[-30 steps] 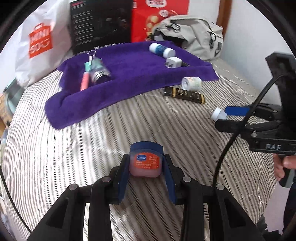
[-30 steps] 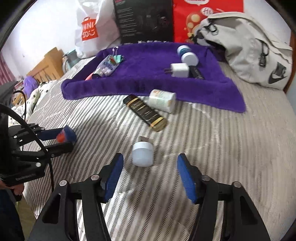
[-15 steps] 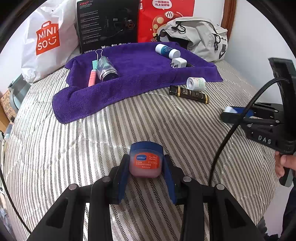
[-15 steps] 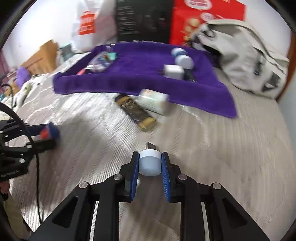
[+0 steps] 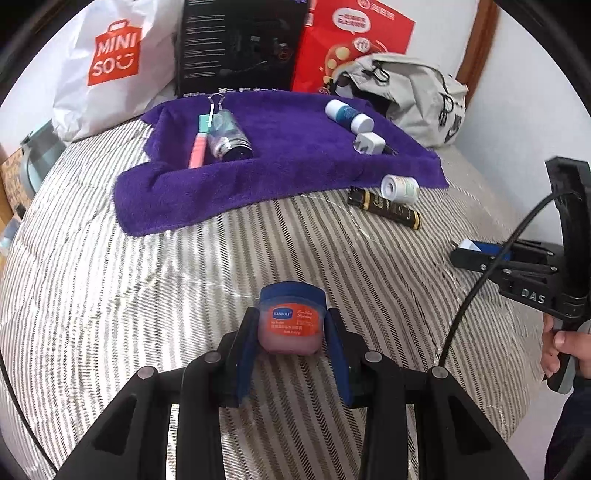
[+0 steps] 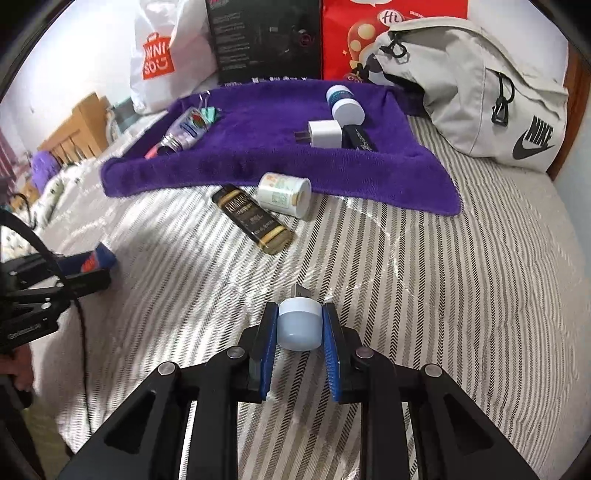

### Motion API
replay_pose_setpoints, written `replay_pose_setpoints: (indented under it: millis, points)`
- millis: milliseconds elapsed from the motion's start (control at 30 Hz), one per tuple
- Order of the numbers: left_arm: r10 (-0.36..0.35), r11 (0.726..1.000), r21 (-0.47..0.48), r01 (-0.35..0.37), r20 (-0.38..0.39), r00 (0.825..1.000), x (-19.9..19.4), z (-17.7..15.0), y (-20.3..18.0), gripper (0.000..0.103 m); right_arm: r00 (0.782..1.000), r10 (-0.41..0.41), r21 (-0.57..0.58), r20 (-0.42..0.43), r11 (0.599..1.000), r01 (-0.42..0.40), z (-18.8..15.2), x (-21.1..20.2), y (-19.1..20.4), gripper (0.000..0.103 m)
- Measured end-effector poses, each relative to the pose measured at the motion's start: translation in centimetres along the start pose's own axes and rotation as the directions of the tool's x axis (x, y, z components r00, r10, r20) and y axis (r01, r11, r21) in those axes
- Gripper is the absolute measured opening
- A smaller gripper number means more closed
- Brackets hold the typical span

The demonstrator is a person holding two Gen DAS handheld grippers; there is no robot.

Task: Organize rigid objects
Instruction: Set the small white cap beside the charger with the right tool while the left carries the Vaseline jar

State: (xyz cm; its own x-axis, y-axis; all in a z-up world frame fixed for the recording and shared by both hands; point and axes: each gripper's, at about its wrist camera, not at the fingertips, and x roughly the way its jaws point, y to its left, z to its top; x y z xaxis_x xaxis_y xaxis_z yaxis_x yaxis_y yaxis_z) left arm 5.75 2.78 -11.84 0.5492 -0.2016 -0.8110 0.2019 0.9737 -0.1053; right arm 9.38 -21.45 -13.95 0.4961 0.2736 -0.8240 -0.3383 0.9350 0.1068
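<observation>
My left gripper (image 5: 290,314) is shut on a pink jar with a blue lid (image 5: 290,326), held above the striped bedspread. My right gripper (image 6: 299,321) is shut on a small pale blue jar (image 6: 298,326). Farther back lies a purple towel (image 5: 295,173) (image 6: 258,162). On it rest a blue-and-white bottle (image 5: 347,114), a white charger plug (image 5: 369,144), a pink pen (image 5: 197,149) and a clear tube (image 5: 227,136). A white bottle (image 6: 284,194) and a black-and-gold tube (image 6: 255,219) lie on the bedspread at the towel's near edge.
A white shopping bag (image 5: 107,62), a black box (image 5: 240,44), a red box (image 5: 351,33) and a grey backpack (image 6: 472,92) line the back of the bed. The bed drops off at the right (image 5: 517,406). Wooden furniture (image 6: 74,129) stands to the left.
The right gripper, open around the pale blue jar a second ago, has shut on it and lifted it. The left gripper keeps its hold on the pink jar and has drawn back a little.
</observation>
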Motion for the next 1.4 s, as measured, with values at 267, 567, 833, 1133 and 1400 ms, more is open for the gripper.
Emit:
replay_pose_setpoints:
  millis: [267, 567, 833, 1133, 1400]
  points:
    - [0.002, 1.0, -0.019, -0.002, -0.009, 1.0, -0.1, 1.6, 0.4, 0.034, 0.996, 0.086, -0.006, -0.01, 0.996, -0.086, 1.5, -0.9, 0.1, 0.023]
    - [-0.026, 0.999, -0.031, 0.026, 0.016, 1.0, -0.5, 5.1, 0.9, 0.034, 0.99, 0.144, -0.038, 0.007, 0.989, -0.144, 5.9, -1.7, 0.7, 0.023]
    - [-0.025, 0.998, -0.051, 0.026, 0.029, 0.999, -0.6, 6.6, 2.3, 0.034, 0.992, 0.123, -0.063, 0.001, 0.991, -0.122, 11.5, -0.1, 0.4, 0.023]
    - [-0.034, 0.996, -0.083, 0.036, 0.024, 0.999, -0.1, 6.6, 3.7, 0.034, 0.991, 0.058, -0.086, -0.124, 0.994, -0.069, 14.2, 5.4, -1.1, 0.023]
    - [-0.044, 0.995, -0.094, 0.045, 0.019, 0.999, 0.4, 6.7, 4.5, 0.034, 0.983, 0.054, -0.068, -0.174, 0.996, -0.066, 14.9, 8.3, -1.7, 0.023]
